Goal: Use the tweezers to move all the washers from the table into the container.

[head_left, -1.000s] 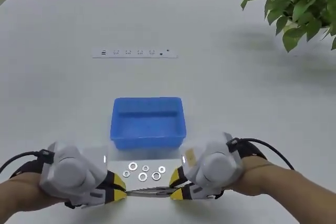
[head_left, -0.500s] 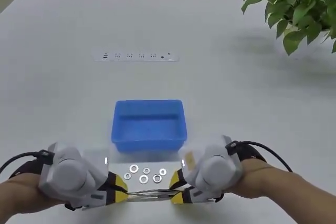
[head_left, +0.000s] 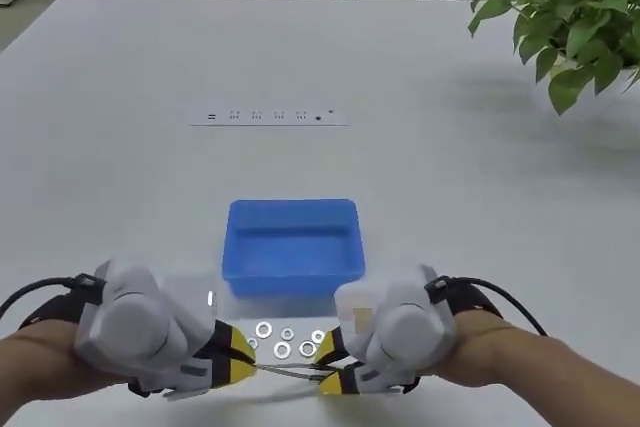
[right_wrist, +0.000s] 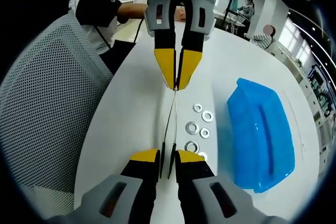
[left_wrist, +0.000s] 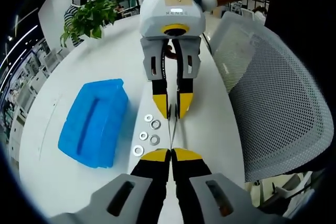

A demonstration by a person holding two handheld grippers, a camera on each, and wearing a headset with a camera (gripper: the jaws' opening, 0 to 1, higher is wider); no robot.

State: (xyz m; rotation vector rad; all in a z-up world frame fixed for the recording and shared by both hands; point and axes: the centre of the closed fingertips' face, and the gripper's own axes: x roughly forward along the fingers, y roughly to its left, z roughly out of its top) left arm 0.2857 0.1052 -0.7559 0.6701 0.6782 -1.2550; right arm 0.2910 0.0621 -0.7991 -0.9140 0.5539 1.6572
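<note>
Steel tweezers [head_left: 290,372] bridge the gap right in front of me, one end pinched in my left hand-held gripper [head_left: 236,365], the other clenched in my right hand-held gripper [head_left: 332,369]; over the last second that double grasp has not altered, and the slide of the scene in the head view is my head tipping, not the things moving; in the right gripper view the two arms of the tweezers sit apart between my right jaws and run together at the left jaws, though which end is the tip I cannot tell; just beyond the tweezers the washers [head_left: 285,340] lie in a loose cluster on the tabletop [head_left: 450,207], none lifted; the blue container [head_left: 290,282] stands just behind them, with nothing I can make out inside; so I judge the task barely begun, and the left must let go before any washer can be picked; farther off lie a power strip [head_left: 268,116] and a leafy plant [head_left: 580,17].
</note>
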